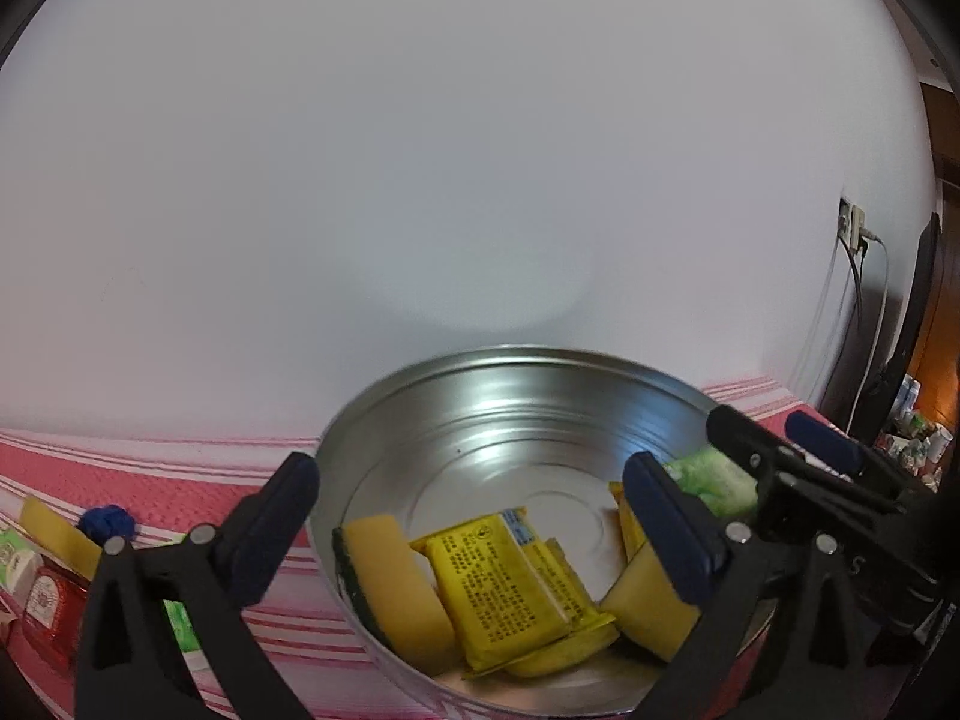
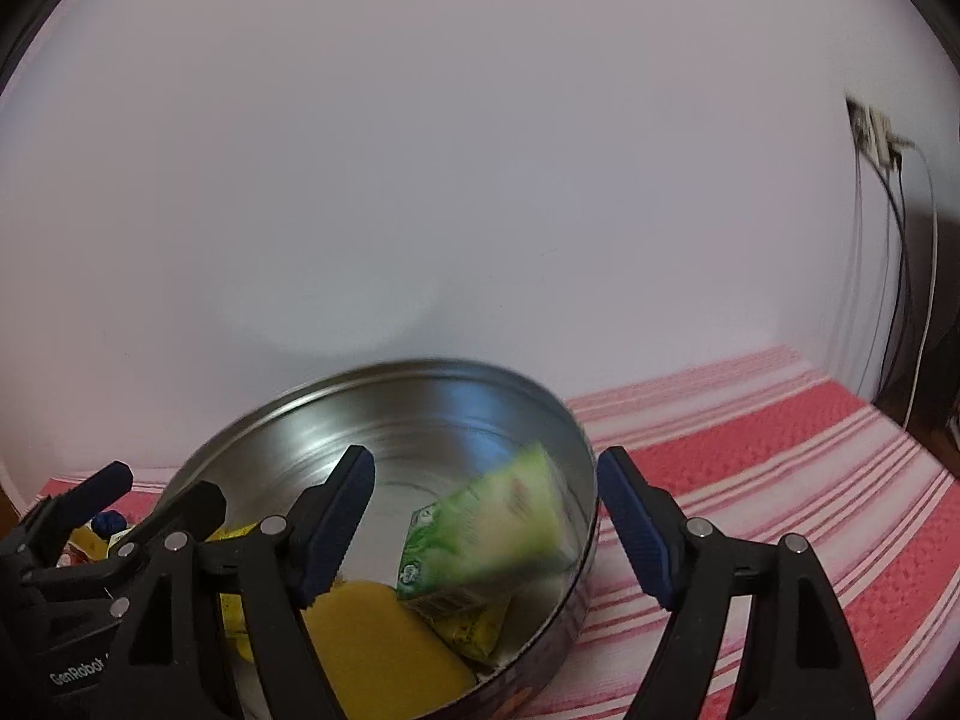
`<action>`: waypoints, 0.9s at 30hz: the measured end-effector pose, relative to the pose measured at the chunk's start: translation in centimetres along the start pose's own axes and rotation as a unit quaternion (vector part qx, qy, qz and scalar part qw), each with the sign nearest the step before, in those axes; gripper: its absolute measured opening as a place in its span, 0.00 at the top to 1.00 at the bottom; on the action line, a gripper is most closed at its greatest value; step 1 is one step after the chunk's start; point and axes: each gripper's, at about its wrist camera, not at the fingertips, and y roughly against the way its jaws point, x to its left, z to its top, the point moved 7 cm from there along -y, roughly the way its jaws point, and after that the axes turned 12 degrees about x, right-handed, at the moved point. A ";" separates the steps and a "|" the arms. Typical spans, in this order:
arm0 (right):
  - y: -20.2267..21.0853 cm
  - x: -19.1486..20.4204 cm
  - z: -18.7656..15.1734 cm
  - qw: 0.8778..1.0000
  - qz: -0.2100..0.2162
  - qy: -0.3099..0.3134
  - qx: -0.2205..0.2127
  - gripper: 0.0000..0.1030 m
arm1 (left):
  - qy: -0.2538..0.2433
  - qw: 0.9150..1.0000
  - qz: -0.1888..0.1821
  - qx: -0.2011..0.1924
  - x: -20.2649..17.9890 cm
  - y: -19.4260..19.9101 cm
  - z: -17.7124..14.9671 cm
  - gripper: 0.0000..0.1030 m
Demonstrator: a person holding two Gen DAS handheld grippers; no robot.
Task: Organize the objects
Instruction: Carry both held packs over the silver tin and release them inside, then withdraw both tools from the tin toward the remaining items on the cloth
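A round steel tin (image 1: 480,414) sits on a pink striped cloth, also in the right wrist view (image 2: 336,426). Inside lie yellow sponges (image 1: 396,582), a yellow packet (image 1: 510,582) and a green packet (image 1: 714,480). In the right wrist view the green packet (image 2: 498,528) is blurred, tilted against the tin's right wall, over a yellow sponge (image 2: 384,642). My left gripper (image 1: 474,528) is open over the tin's near rim. My right gripper (image 2: 486,522) is open, empty, straddling the tin's right rim. It also shows in the left wrist view (image 1: 780,450).
On the cloth left of the tin lie a blue knot ball (image 1: 107,523), a yellow sponge (image 1: 54,531), a red packet (image 1: 51,603) and white-green packets (image 1: 15,564). A white wall stands behind. A wall socket with cables (image 2: 882,144) is at the right.
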 end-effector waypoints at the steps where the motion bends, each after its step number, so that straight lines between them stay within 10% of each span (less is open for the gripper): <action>1: 0.0 -0.7 0.5 1.000 0.000 0.000 -0.010 0.23 | -0.001 1.000 0.002 -0.003 -1.3 -0.4 0.7 0.00; 27: 3.6 2.0 2.0 0.998 0.014 0.010 -0.068 0.18 | 0.026 0.995 0.091 -0.011 4.5 3.8 -1.6 0.00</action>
